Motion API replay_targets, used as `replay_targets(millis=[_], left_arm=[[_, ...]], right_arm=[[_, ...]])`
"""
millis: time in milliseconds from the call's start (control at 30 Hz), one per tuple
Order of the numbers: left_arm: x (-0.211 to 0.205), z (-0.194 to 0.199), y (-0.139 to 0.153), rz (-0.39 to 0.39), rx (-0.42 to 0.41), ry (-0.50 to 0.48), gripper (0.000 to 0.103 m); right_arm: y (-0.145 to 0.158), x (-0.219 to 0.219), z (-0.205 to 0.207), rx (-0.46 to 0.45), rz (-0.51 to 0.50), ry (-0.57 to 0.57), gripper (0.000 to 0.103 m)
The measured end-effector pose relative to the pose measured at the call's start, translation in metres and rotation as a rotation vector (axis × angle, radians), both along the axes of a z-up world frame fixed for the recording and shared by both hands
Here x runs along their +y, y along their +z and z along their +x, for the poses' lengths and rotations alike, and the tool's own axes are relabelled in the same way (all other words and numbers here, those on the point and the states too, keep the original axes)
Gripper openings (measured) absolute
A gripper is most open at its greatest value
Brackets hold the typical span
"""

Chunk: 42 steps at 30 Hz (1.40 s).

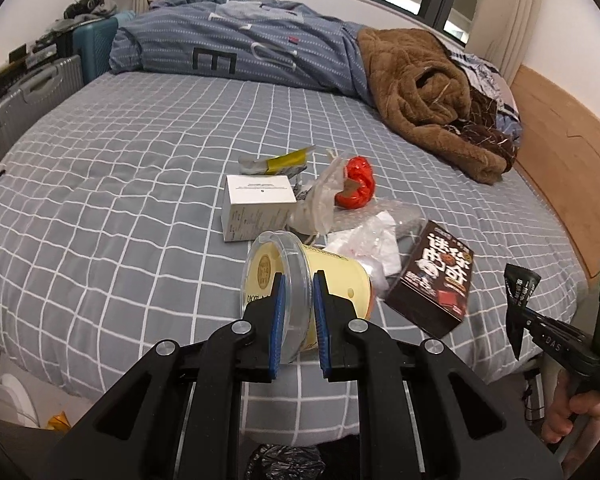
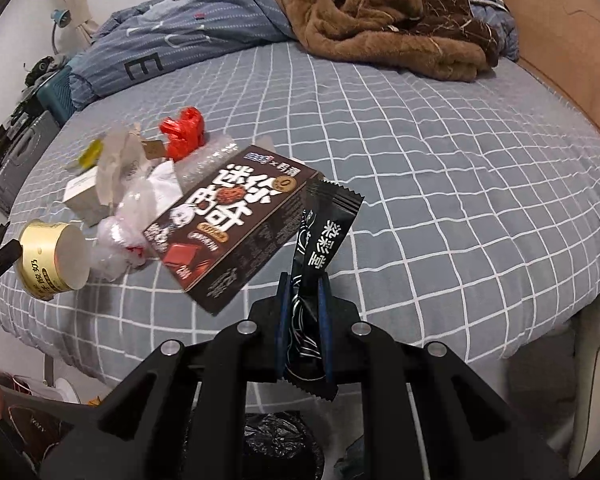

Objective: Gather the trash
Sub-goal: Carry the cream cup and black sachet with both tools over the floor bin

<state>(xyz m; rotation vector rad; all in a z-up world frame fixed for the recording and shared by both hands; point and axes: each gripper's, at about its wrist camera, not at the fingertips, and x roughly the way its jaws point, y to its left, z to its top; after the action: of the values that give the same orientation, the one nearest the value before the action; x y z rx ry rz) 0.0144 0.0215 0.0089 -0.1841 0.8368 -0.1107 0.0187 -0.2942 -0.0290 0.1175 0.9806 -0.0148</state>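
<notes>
Trash clusters mid-bed [image 1: 100, 184]: white box [image 1: 256, 208], red bag [image 1: 358, 184], dark carton [image 1: 436, 280]. The checked sheet left and right of it lies open. A brown blanket [image 1: 424, 96] and duvet [image 1: 236, 44] block the far side.

The bed [image 2: 440, 184] wears soft matt checked cloth; the brown blanket [image 1: 424, 92] looks thick and fuzzy. The yellow cup [image 1: 336, 276] is smooth paper under a clear glossy plastic lid [image 1: 296, 280]. The dark box [image 2: 236, 224] is printed cardboard, the black sachet [image 2: 324, 232] shiny foil, the headboard [image 1: 560, 148] smooth wood
</notes>
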Motion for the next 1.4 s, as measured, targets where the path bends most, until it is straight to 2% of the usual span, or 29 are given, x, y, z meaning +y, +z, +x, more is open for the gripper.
replay_targets(millis=[267, 567, 1067, 1400], left_arm=[[-0.006, -0.043, 0.010, -0.005, -0.023, -0.012, 0.013], [-0.009, -0.090, 0.011, -0.025, -0.008, -0.021, 0.013], [-0.005, -0.148, 0.021, -0.046, -0.009, -0.012, 0.013], [-0.006, -0.165, 0.003, -0.039, 0.009, -0.010, 0.013]], right_arm=[[0.023, 0.017, -0.036, -0.039, 0.015, 0.048, 0.013], [0.045, 0.047, -0.082, -0.076, 0.024, 0.104, 0.013], [0.052, 0.079, -0.145, -0.059, 0.003, 0.150, 0.013], [0.041, 0.091, -0.156, -0.049, 0.008, 0.177, 0.013]])
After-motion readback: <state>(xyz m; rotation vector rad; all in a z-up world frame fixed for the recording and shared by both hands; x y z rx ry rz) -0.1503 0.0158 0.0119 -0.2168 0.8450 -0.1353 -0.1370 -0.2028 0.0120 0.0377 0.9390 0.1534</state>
